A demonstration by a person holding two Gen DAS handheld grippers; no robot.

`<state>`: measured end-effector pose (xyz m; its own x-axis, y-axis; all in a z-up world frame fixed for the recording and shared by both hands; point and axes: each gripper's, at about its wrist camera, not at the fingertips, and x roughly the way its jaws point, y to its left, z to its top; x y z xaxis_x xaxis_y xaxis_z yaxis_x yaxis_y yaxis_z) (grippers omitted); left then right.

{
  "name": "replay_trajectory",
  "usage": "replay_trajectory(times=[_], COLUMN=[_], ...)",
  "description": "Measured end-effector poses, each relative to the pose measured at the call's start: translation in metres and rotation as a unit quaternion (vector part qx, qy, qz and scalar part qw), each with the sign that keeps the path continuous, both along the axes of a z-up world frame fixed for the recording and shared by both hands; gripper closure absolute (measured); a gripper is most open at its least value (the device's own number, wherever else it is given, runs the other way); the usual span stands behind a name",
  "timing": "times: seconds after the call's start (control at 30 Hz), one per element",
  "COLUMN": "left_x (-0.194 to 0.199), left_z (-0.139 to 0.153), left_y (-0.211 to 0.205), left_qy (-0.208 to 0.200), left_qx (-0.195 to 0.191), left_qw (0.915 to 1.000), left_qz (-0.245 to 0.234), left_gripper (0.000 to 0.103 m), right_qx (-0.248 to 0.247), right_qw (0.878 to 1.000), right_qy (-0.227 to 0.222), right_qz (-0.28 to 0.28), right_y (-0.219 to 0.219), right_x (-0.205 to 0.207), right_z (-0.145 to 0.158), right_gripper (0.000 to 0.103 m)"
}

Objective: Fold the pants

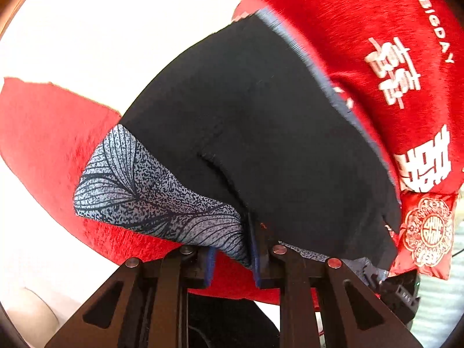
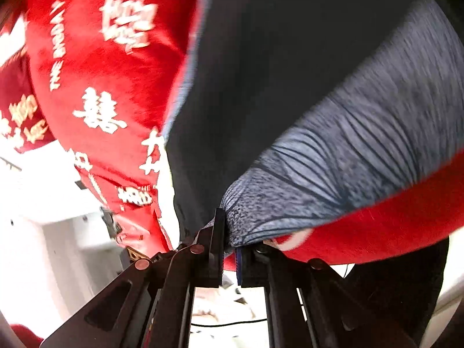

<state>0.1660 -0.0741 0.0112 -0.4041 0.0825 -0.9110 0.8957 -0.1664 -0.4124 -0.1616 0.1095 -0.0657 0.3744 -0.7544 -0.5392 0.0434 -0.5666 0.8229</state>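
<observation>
Left wrist: I have the left tongs clamped on the black leggings, the right tongs likewise; I should keep both level, cloth taut over the red blanket.

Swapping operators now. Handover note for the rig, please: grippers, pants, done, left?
Left gripper: shut on the pants, pinching the grey leaf-print edge.
Right gripper: shut on the same pants, also at a printed edge.
Pants: black, lifted between both grippers over the red blanket with white characters.
Done: both edges gripped.
Left: likely lay the fold down, release, finish folding.
</observation>
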Motion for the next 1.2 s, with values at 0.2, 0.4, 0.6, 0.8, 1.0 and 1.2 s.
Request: replay_trajectory(times=[0.2,0.4,0.6,0.8,1.0,1.2], left_x=[-0.041,-0.115,-0.186,-0.223,-0.213,-0.248], left_z=[0.036,0.042,-0.007,-0.056,-0.043,-0.064], left_y=[-0.032,-0.094,-0.159,-0.196,-0.203,-0.177], left_qy=[0.008,0.014,-0.026,-0.146,-0.167,-0.19], left_qx=[-0.039,-0.104,-0.142,-0.177,-0.189,-0.175], left_qw=[0.9992,0.9944,0.9895,0.9733,0.9676,0.9605], left_qz=[0.008,-0.001,-0.009,-0.003,-0.014,-0.103], left_gripper=[0.082,0.082,0.082,0.034,0.034,0.033], right_qx=[-0.012,0.006,0.053,0.115,0.109,0.096], right_qw=[0.996,0.988,0.982,0.968,0.959,0.934], right_qy=[0.052,0.072,0.069,0.087,0.122,0.204], right_qz=[0.076,0.136,0.165,0.207,0.23,0.276], right_y=[-0.059,-0.148,-0.224,-0.274,-0.276,-0.262], right_x=[-0.047,-0.116,-0.178,-0.204,-0.205,-0.18], right_z=[0.051,0.06,0.007,-0.047,-0.024,0.018], right_gripper=[0.096,0.093,0.093,0.092,0.048,0.045])
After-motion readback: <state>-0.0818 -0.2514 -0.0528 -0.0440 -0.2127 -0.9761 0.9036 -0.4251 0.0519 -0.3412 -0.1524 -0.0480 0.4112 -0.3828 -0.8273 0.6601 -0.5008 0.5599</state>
